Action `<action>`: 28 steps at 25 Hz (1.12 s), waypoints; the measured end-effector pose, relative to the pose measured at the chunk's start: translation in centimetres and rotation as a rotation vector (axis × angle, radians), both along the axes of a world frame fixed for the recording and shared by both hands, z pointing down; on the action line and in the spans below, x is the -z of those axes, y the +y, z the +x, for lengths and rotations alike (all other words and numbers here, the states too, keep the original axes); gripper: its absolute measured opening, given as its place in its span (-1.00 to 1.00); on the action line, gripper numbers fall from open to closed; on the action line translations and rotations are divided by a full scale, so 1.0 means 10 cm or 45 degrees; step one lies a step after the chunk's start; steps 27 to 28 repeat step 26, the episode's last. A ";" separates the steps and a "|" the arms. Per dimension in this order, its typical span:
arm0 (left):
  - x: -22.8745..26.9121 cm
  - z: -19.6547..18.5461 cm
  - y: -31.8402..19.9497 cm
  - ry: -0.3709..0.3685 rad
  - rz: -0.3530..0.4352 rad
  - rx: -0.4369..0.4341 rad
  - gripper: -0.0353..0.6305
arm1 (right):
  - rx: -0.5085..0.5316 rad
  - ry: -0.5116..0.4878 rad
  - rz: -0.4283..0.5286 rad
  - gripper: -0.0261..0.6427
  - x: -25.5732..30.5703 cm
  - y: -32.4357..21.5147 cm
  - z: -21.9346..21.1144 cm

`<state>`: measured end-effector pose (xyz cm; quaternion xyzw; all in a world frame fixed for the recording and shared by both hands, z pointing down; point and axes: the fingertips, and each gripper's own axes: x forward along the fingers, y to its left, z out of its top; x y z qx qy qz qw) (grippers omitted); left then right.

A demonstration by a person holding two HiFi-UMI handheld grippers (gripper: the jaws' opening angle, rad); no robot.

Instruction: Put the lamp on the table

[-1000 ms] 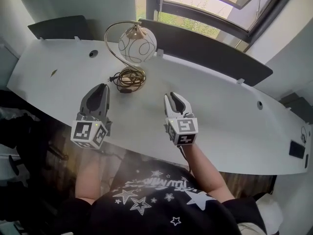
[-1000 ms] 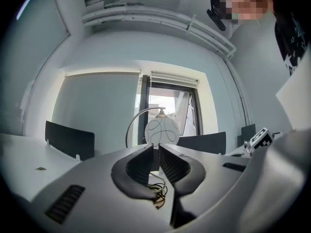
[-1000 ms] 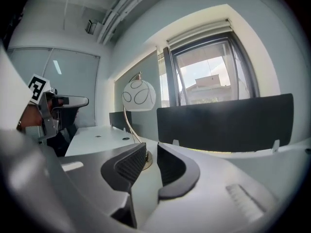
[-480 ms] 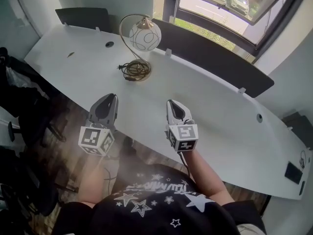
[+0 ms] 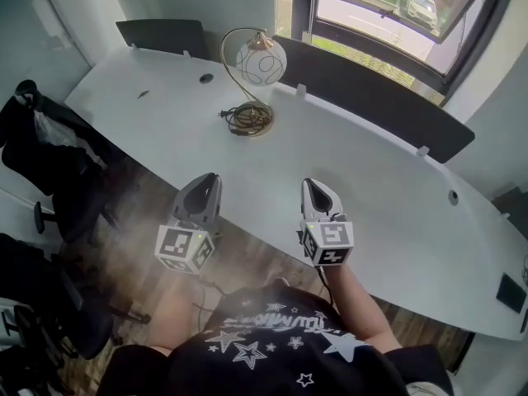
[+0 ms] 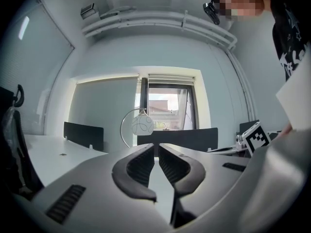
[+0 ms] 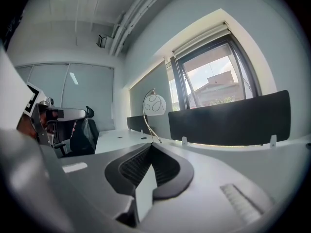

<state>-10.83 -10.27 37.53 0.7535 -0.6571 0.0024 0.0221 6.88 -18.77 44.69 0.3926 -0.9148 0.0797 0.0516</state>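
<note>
the brass-armed lamp with a round white glass shade [image 5: 262,63] stands upright on the long white worktop [image 5: 371,188], at about 12 o'clock from the person, with its dark coiled cord [image 5: 250,120] at the base, so the placing looks done. the left gripper [image 5: 211,180] and right gripper [image 5: 314,185] hang at 6 o'clock by the worktop's near edge, well apart from the lamp, each with jaws pressed together on nothing. the best course, i judge, is to leave the lamp alone and keep clear of the cord. no container shows.
</note>
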 end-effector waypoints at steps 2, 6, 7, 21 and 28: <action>-0.03 0.08 0.05 0.012 -0.012 -0.038 -0.81 | 0.009 0.018 0.002 -0.92 0.01 0.10 -0.02; -0.02 0.17 0.31 0.053 -0.042 -0.065 -0.87 | 0.041 0.044 0.005 -0.92 0.05 0.39 -0.08; 0.00 0.16 0.41 0.060 -0.040 -0.067 -0.87 | 0.048 0.044 0.004 -0.92 0.07 0.48 -0.12; -0.29 -0.14 1.69 0.098 -0.113 0.010 -0.87 | 0.160 0.112 -0.016 -0.92 0.05 1.70 -0.36; -0.35 -0.11 1.96 0.115 -0.103 -0.015 -0.87 | 0.136 0.138 -0.018 -0.92 -0.02 2.02 -0.26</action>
